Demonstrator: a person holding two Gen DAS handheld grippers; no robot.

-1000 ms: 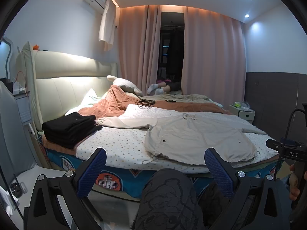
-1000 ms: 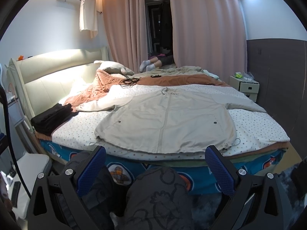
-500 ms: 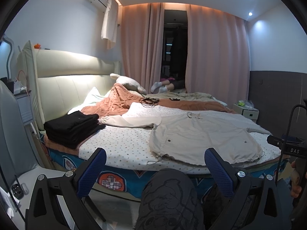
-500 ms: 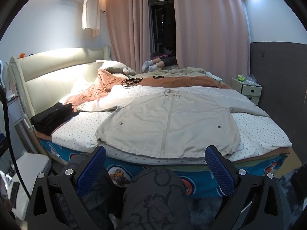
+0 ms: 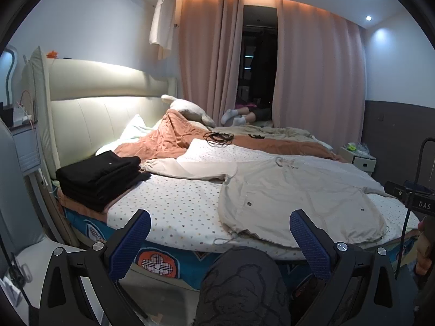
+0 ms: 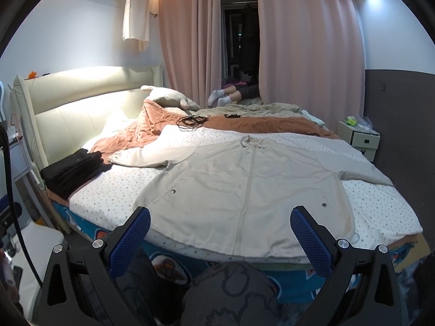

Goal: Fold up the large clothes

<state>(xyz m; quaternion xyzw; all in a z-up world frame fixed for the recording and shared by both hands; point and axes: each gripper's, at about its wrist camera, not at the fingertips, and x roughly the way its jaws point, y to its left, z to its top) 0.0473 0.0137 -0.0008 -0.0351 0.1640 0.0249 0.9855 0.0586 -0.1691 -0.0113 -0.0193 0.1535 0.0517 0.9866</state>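
Closing in on the bed over the last second, both cameras now show the beige jacket larger, which I read as the approach before a first fold, nothing grasped yet. Left gripper hangs wide open and empty, with the folded black stack ahead to its left and the jacket ahead to its right; right gripper is equally spread and empty, the jacket's hem just ahead. Only "DAS" is readable, on a black bracket right of the left gripper.

Jacket flat on bed, folded stack left, nightstand right.
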